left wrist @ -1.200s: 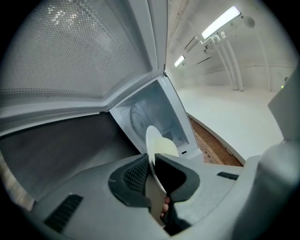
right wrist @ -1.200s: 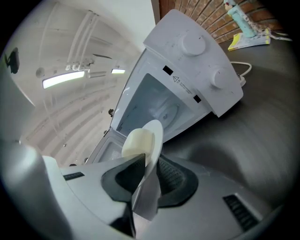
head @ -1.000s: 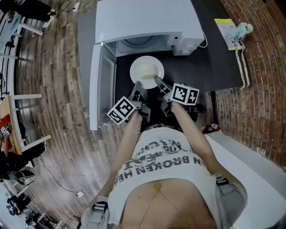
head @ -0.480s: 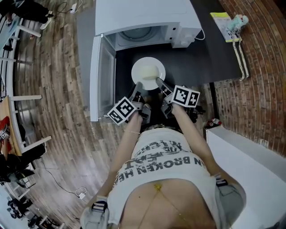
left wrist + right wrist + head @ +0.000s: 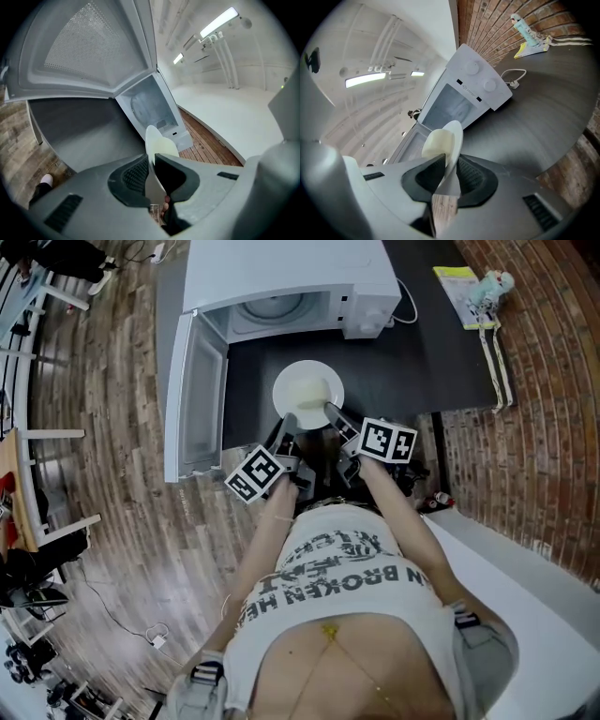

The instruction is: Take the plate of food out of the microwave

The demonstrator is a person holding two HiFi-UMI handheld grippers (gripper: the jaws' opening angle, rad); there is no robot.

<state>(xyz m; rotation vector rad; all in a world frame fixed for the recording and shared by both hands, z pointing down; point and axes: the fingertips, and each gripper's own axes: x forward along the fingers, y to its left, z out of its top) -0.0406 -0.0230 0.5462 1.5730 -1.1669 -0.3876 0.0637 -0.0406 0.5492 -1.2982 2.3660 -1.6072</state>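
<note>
A white plate [image 5: 307,390] with a pale yellow food [image 5: 302,390] on it hangs over the dark table [image 5: 412,362], outside the white microwave [image 5: 281,268]. The microwave's door [image 5: 192,399] stands open to the left. My left gripper [image 5: 288,424] is shut on the plate's near left rim, and my right gripper [image 5: 334,412] on its near right rim. In the left gripper view the plate [image 5: 157,140] stands edge-on between the pads of the left gripper [image 5: 151,171]. In the right gripper view the right gripper [image 5: 451,171] clamps the plate [image 5: 457,133] beside the food [image 5: 436,143].
The microwave's empty cavity [image 5: 152,105] lies beyond the plate. A booklet and a small toy [image 5: 469,287] lie at the table's far right, with a white cable [image 5: 513,77] by the microwave. Wooden floor [image 5: 112,427] lies left, brick floor [image 5: 525,427] right.
Both grippers have drawn the plate back from the microwave's mouth toward the person. The gap between plate and cavity has grown. Both grips look unchanged.
</note>
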